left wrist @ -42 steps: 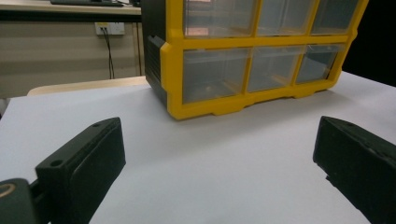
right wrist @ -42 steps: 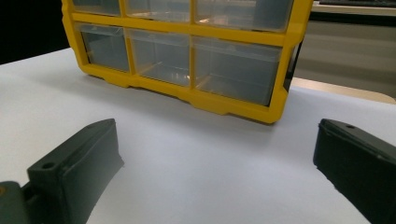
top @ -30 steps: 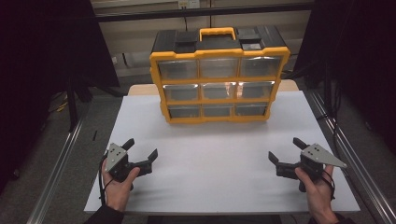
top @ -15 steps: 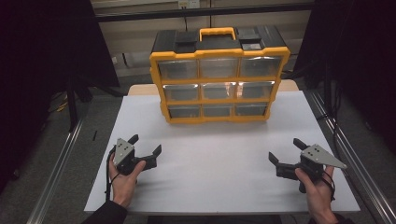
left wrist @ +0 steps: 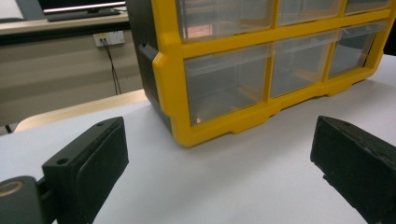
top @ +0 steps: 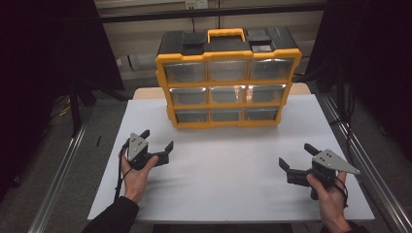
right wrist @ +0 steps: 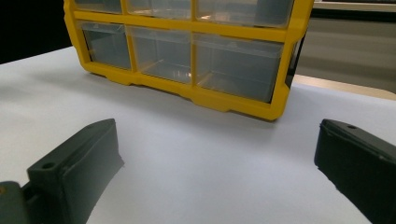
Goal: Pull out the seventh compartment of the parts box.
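A yellow organizer [top: 226, 82] with a black top and a yellow handle stands upright at the back middle of the white table [top: 223, 189]. Its clear drawers sit in three rows of three, all pushed in. My left gripper [top: 157, 139] is open above the table's left part, in front of the organizer's left corner, nothing between its jaws. In the left gripper view the organizer [left wrist: 261, 70] is close ahead of the left gripper [left wrist: 219, 154]. My right gripper [top: 295, 155] is open near the front right, empty. The right gripper view faces the organizer's bottom row [right wrist: 187, 51] beyond the right gripper [right wrist: 218, 144].
Metal rails run along the table's left [top: 63, 184] and right [top: 369, 170] sides. A bare wooden strip [top: 145, 92] shows behind the white sheet. Dark curtains hang on both sides. A wall socket [left wrist: 109, 38] with a cable is behind the organizer.
My left gripper has moved forward and slightly right, nearer the organizer's left corner. The right gripper has stayed in place. Both remain open.
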`<state>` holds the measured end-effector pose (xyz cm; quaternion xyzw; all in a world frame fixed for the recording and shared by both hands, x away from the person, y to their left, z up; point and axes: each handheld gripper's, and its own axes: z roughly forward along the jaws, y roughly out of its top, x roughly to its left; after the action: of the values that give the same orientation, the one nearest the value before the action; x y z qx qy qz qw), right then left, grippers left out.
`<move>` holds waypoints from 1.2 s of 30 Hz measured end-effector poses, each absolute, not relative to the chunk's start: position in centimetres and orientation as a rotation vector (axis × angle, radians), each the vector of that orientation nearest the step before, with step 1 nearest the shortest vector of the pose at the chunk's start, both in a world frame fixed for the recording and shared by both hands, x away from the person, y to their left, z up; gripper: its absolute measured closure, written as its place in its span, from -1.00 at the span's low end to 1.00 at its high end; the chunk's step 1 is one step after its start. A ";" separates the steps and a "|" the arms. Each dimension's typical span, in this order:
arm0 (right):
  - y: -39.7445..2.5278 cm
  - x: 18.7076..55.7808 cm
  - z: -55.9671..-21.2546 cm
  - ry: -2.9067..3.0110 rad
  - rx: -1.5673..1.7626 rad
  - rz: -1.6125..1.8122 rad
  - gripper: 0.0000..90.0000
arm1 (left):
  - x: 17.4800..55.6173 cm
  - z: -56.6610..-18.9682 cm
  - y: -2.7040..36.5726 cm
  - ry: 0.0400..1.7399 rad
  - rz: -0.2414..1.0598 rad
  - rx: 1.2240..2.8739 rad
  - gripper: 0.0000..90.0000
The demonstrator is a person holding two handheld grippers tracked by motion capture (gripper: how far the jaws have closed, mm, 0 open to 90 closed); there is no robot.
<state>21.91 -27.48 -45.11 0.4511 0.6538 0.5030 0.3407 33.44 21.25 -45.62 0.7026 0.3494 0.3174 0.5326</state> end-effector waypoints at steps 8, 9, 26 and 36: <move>-27.5 22.1 -45.1 1.705 1.174 1.310 -1.00 | 34.7 -45.4 20.6 0.782 0.788 1.706 -0.90; -27.5 22.1 -45.1 1.709 1.174 1.314 -1.00 | 34.8 -45.3 20.4 0.783 0.792 1.712 -0.90; -27.2 22.2 -45.0 1.721 1.153 1.307 -1.00 | 36.5 -45.7 17.7 0.555 0.912 1.877 -0.96; -27.2 22.2 -45.0 1.720 1.157 1.301 -1.00 | 37.6 -45.4 17.2 0.413 1.121 1.920 -0.92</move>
<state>22.19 -27.20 -45.01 0.4446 0.6608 0.5000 0.3402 37.63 17.19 -45.41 0.7682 0.1651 0.4485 0.4260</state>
